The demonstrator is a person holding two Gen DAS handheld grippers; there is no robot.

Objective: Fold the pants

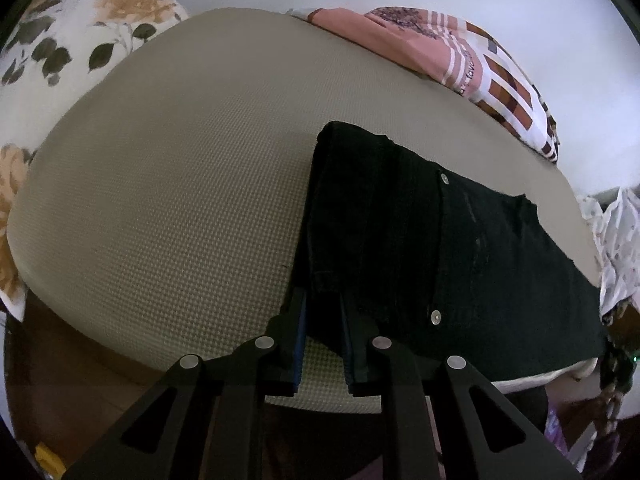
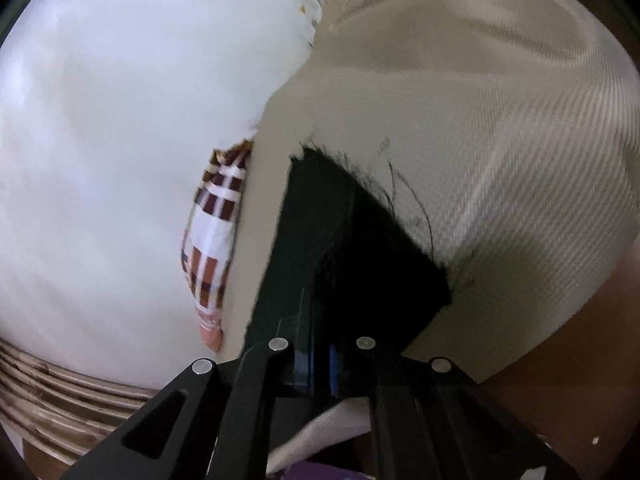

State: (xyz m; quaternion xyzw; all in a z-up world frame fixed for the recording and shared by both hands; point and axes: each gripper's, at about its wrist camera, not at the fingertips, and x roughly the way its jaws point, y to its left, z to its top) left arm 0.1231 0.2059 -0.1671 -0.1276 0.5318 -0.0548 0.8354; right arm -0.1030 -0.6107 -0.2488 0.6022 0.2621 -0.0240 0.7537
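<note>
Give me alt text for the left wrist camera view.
The left gripper pinches the near edge of black pants lying on a beige mattress. A floral pillow and a pink patterned cloth lie beyond.

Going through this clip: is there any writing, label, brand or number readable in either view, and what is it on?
"...s favo...": part of a script line on the pink patterned cloth at the far edge of the beige mattress; the rest is cut off and blurred.
Black pants: two metal rivets, no readable marking.
Right wrist view: no text that can be read.

left claw clamped, right claw clamped
</note>
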